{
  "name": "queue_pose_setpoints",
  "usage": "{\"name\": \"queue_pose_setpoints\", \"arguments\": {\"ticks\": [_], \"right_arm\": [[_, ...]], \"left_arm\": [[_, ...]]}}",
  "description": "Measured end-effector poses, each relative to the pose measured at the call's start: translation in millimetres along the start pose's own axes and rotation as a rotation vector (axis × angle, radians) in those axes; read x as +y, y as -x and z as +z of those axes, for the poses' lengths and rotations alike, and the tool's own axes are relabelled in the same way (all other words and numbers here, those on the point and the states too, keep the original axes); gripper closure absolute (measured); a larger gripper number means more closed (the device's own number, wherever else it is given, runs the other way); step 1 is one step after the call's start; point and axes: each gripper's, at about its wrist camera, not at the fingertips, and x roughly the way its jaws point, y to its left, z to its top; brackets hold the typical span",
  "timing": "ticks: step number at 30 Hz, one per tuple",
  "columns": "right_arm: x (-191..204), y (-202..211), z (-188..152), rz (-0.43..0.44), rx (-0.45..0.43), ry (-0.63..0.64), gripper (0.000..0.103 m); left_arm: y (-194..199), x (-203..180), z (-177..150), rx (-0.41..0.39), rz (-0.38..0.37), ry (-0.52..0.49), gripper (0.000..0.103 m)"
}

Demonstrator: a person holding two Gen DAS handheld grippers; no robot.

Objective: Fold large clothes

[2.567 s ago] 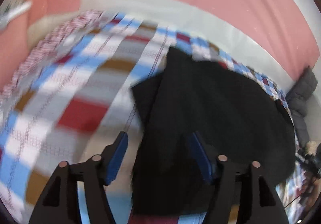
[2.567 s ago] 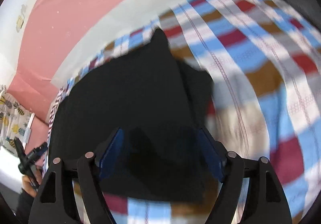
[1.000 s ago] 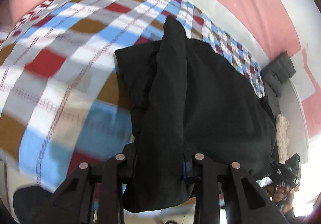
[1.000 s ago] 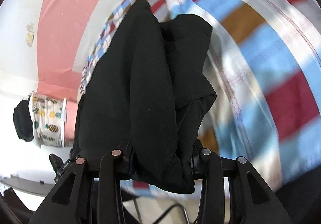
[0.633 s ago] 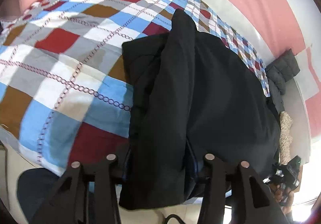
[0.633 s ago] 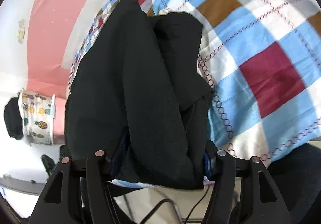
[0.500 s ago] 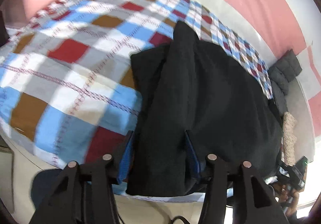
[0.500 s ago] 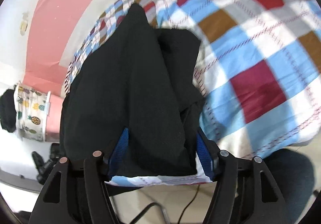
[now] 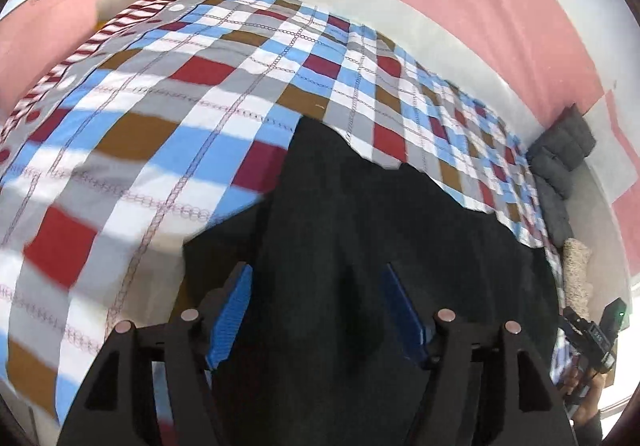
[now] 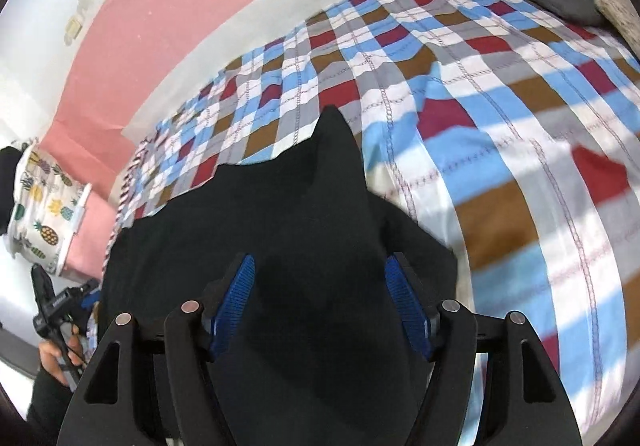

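The black garment (image 9: 360,246) lies on the bed (image 9: 160,106) with its checked cover, bunched into a lengthwise fold, its narrow end pointing toward twelve o'clock in both wrist views. One fold looks done; it is still a long, lumpy strip, so smoothing and at least one crosswise fold seem left.

The left gripper (image 9: 316,310) is opening its jaws, the blue pads standing clear of the cloth between them. The right gripper (image 10: 320,302) stands wide too, its pads off the garment (image 10: 304,214) beneath, holding nothing.

No containers appear; a grey padded jacket (image 9: 560,158) lies at the bed's three o'clock edge.
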Motion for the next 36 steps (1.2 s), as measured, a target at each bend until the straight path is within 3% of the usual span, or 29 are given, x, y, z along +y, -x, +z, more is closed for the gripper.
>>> {"name": "queue_pose_setpoints", "arguments": {"ticks": [7,8,9,12,17,21,26,30,32,33,36], "right_arm": [[-23.1,-52.7,31.4,0.056,0.125,-0.079,0.038],[-21.3,-53.2,32.8,0.08,0.127,-0.077,0.051],[-16.9,-52.4,34.2,0.077,0.115,-0.057,0.084],[-1.3,-45.1,38.9,0.031,0.059,0.02,0.088],[-15.6,-66.3,46.2,-0.006,0.052,-0.031,0.089],[-22.1,-86.9,38.6,-0.05,0.088,-0.04,0.085],[-9.8,-74.9,41.6,-0.104,0.096,0.009,0.081],[5.1,-37.2,43.5,-0.121,0.012,0.038,0.079],[12.5,-24.3,44.7,-0.109,-0.022,0.05,0.074],[16.0,-20.9,46.2,-0.092,-0.033,0.052,0.065],[26.8,-30.9,52.5,-0.099,-0.035,0.071,0.056]], "left_arm": [[-52.5,-2.6,31.8,0.078,-0.013,0.016,0.035],[-54.7,-6.0,32.2,0.066,0.001,0.0,0.049],[-54.6,-8.9,32.4,0.048,0.028,-0.018,0.071],[-52.4,-8.0,40.6,-0.005,0.04,-0.012,0.082],[-71.0,-11.6,48.7,-0.053,0.061,-0.041,0.082],[-94.9,-5.9,42.4,-0.037,0.095,-0.041,0.076],[-84.0,-4.4,44.0,-0.039,0.103,-0.03,0.067],[-53.1,-3.1,47.3,-0.073,0.091,-0.014,0.066],[-35.6,-5.4,50.5,-0.112,0.113,-0.009,0.066],[-29.8,-8.2,52.7,-0.127,0.112,-0.01,0.066],[-21.0,-32.3,59.2,-0.146,0.064,-0.058,0.066]]}}
